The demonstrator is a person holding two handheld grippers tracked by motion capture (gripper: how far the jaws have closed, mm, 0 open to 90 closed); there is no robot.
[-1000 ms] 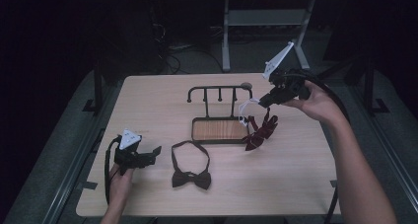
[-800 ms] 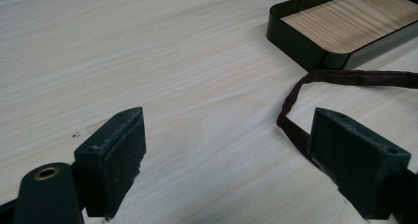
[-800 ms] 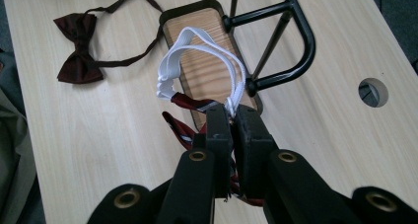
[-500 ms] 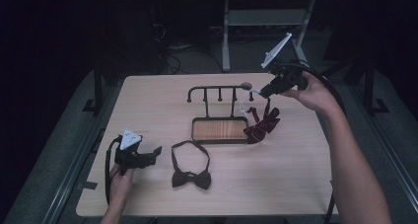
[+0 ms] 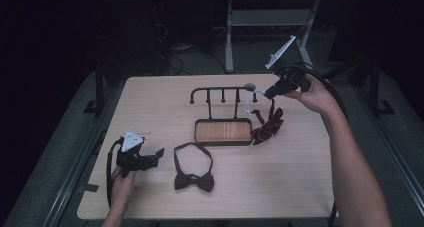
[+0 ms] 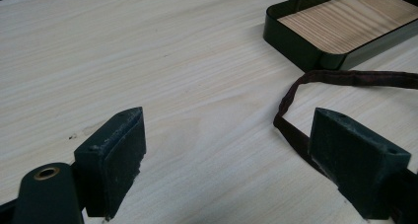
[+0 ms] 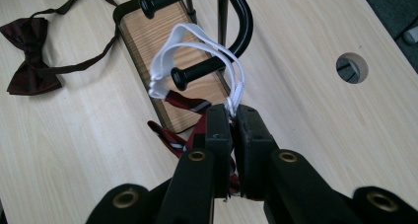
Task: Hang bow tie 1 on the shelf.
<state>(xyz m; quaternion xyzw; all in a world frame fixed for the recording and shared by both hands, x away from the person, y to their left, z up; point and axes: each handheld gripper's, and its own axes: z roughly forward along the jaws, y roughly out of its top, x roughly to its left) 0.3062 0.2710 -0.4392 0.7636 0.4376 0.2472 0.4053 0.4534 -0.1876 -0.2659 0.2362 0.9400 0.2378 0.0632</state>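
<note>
Pinching the white elastic loop [image 7: 194,51] of the striped red bow tie [image 5: 267,126], your right gripper [image 5: 270,92] has its jaws closed on the band just beside the rack [image 5: 222,94]. In the right gripper view the loop is draped around the nearest black peg [image 7: 197,72] of the rack, with the band running back into the closed pads [image 7: 219,128]. The red tie itself hangs below the gripper, its lower end lying on the bench [image 5: 300,172] against the right end of the rack's wood-lined tray [image 5: 222,132].

Your left gripper [image 5: 152,158] rests low at the near left of the bench, jaws spread wide and holding nothing. In the left gripper view the dark strap [image 6: 315,83] of the second bow tie [image 5: 194,179] curves just past the right-hand pad [image 6: 352,160], touching neither pad as far as can be seen. That dark tie lies flat on the bench in front of the tray, between your two hands.
</note>
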